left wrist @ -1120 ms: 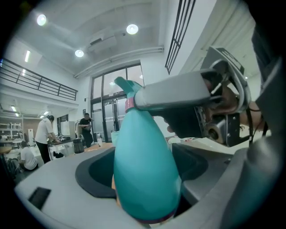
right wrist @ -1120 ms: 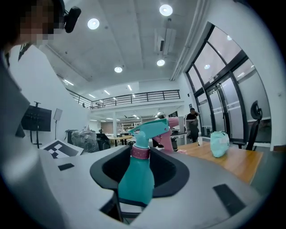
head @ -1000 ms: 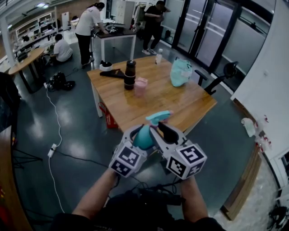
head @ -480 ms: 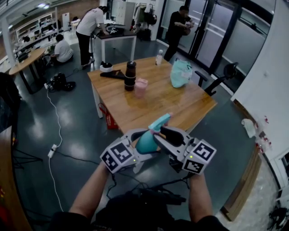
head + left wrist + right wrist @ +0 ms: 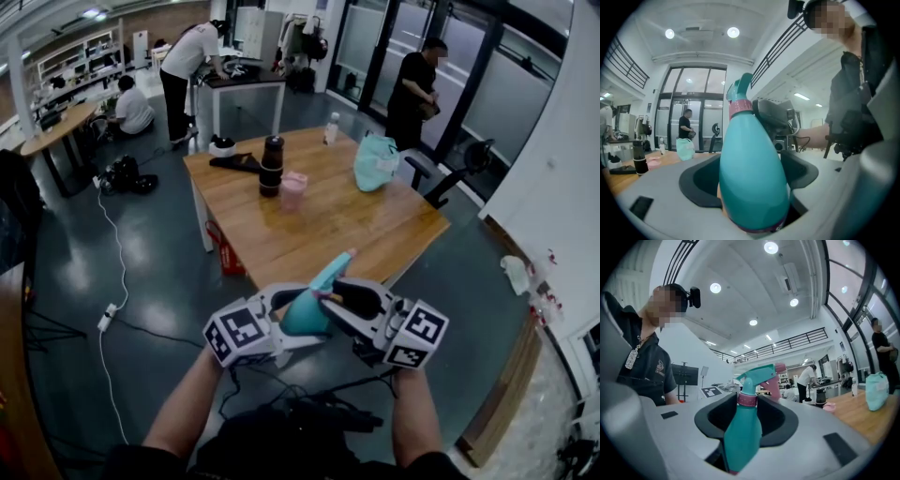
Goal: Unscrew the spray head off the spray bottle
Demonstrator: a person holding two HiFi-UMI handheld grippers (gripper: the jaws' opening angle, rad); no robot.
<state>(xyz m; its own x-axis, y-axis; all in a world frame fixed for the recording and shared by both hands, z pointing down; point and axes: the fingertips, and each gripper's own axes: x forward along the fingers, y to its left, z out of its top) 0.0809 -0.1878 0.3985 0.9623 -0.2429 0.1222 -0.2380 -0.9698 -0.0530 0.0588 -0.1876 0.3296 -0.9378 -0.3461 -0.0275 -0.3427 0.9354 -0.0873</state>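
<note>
I had the bottle (image 5: 305,317) up in the air between both grippers, short of the near edge of the worktop (image 5: 328,220) and over the floor. It was tilted, with its head (image 5: 333,267) pointing up and away from me. The left gripper (image 5: 292,309) was clamped on the fat teal body, which filled the space between its jaws in the left gripper view. The right gripper (image 5: 349,298) sat further up. Its jaws stood fairly wide but were closed, as far as I could judge, on the pink collar (image 5: 746,399) just under the head. The trigger and nozzle stuck out past the pads.

I took the step in hand to be breaking the thread loose, and the head looked fully seated.

To do that well I wanted the left gripper to act only as an anchor. It had to be firm enough that the smooth body could not spin, but not so hard that the plastic caved in and pushed liquid up the neck.

The right gripper had to turn about the bottle's own long axis. Any tilt off that line would pry at the neck instead of unscrewing it. Short turns with a release and regrip would be safer than one long twist of the wrist. The grip belonged on the collar, not the trigger, which would only flex. With nothing underneath, a slip would mean a drop, so I judged it wiser to work over the worktop.
</note>
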